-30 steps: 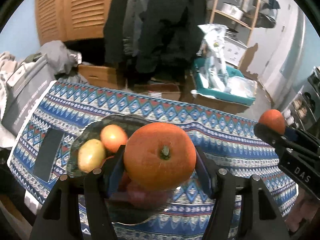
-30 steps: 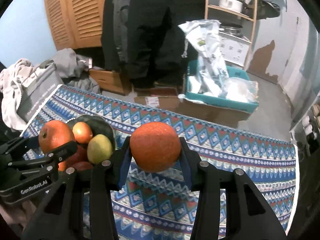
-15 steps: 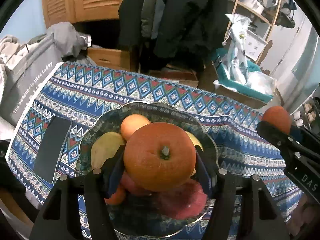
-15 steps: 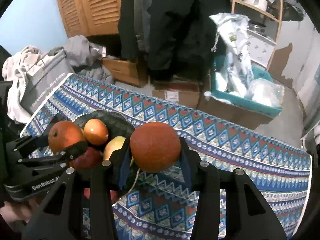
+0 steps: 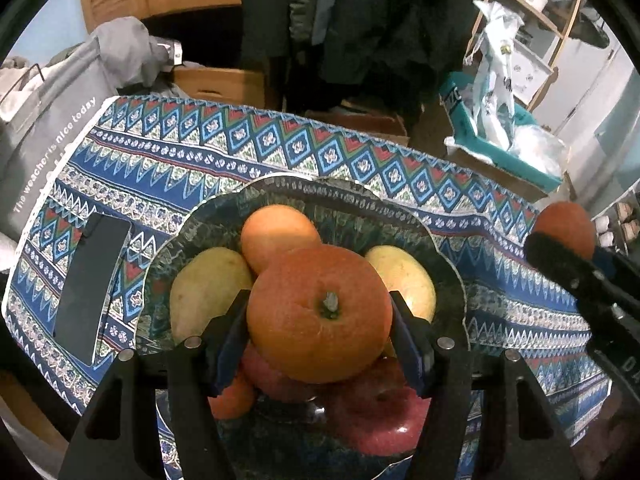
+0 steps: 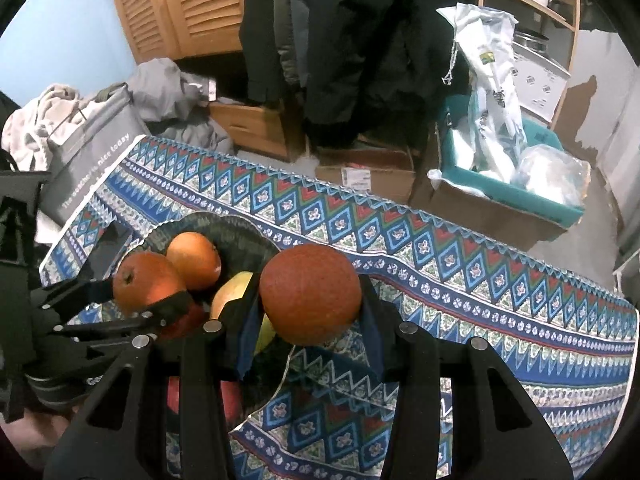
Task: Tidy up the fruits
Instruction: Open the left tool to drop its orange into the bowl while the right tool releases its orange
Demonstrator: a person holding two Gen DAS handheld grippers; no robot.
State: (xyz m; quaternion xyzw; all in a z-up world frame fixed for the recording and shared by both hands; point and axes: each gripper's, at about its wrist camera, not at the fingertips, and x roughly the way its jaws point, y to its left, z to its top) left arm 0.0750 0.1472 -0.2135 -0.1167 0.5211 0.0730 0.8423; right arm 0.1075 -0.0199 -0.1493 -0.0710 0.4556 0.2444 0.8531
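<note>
Left wrist view looks steeply down, close over the dark scalloped glass fruit bowl (image 5: pixel 404 216); right wrist view, from its right, shares it (image 6: pixel 240 228).

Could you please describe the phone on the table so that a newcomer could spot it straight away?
Start at the patterned tablecloth, then find the dark bowl of fruit on it. The phone lies flat on the cloth just left of that bowl, near the table's left edge. It is the only black, flat rectangle there; everything nearby is round and colourful.

Dim indoor light, soft focus, heavy fisheye bending at edges
</note>
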